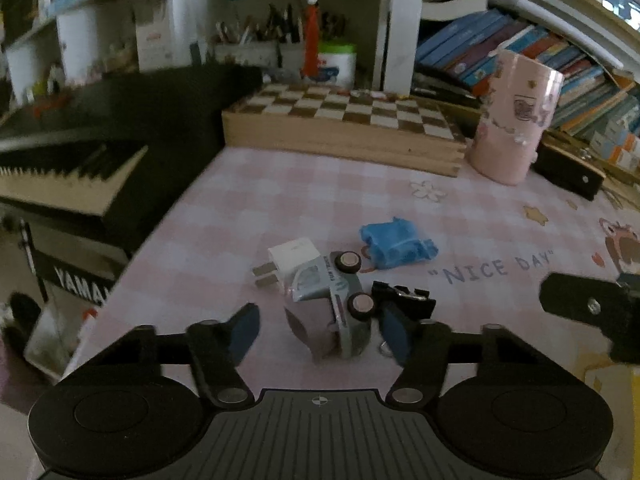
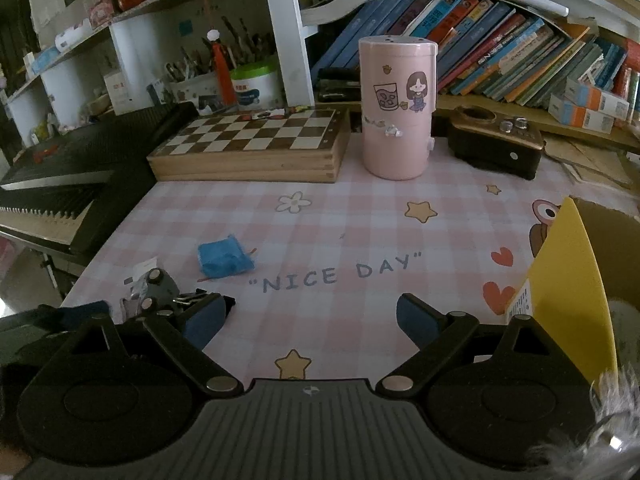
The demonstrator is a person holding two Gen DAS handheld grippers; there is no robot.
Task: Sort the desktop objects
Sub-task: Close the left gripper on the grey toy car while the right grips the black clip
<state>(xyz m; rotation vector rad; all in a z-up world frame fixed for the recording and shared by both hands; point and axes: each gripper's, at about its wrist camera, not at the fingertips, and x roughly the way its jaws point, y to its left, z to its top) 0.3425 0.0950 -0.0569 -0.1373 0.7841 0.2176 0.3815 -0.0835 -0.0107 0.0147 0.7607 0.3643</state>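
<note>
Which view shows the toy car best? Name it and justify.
The left wrist view: the toy car lies on its side, central, wheels and lettering visible. The right wrist view shows the car only small at the left, partly hidden by the gripper.

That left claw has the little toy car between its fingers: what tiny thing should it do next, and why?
Probably close a little more. The left gripper straddles the toy car, which lies on its side, but gaps still show beside both pads, so nothing is gripped. A black binder clip sits right by the right-hand pad, so close gently to avoid catching it.
</note>
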